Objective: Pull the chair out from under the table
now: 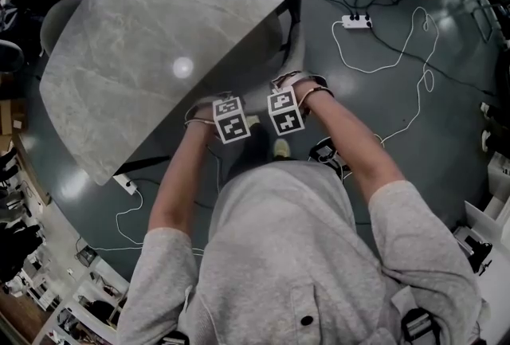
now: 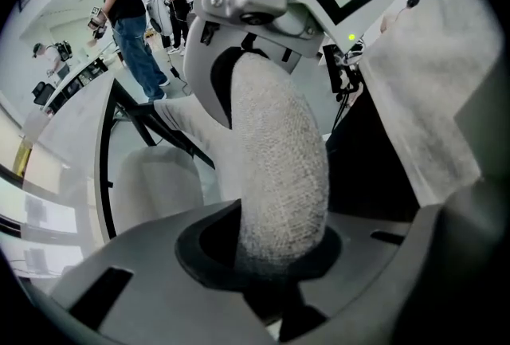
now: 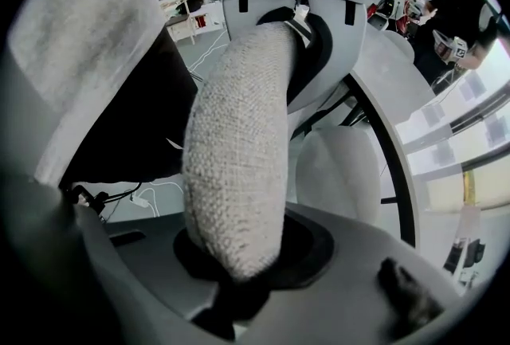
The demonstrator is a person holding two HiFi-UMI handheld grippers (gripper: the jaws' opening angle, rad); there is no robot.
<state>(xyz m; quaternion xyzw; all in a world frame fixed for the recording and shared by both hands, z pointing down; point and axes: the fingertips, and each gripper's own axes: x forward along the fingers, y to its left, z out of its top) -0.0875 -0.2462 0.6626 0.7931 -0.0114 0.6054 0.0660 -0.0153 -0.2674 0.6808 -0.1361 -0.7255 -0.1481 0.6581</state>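
Dark grey flooring (image 1: 414,136) runs under a grey marble-look table (image 1: 159,25) that fills the upper left of the head view, with a white power strip (image 1: 125,184) lying below the table's near edge.

Just off that edge, the person in a grey sweatshirt (image 1: 295,256) holds both grippers side by side, pointing steeply down.

The left gripper (image 1: 227,119) is topped by its marker cube. In its own view its jaws (image 2: 279,256) are clamped on the rounded, woven beige top rim of the chair (image 2: 279,168). The rim passes right between the two pads and curves up towards the other gripper.

A second pale upholstered chair (image 2: 155,184) stands beyond, under the table, and a person in a dark top and jeans (image 2: 127,25) stands far back.

The right gripper (image 1: 285,112) sits just beside the left one. In the right gripper view its jaws (image 3: 239,264) are likewise closed on the same fabric rim (image 3: 235,168), with the pale chair (image 3: 339,176) behind it.

From the head view the gripped chair is almost wholly hidden beneath the hands and cubes, at the table's near edge in front of the person.

To the right, a white cable (image 1: 414,72) loops across the floor from another power strip (image 1: 356,21).
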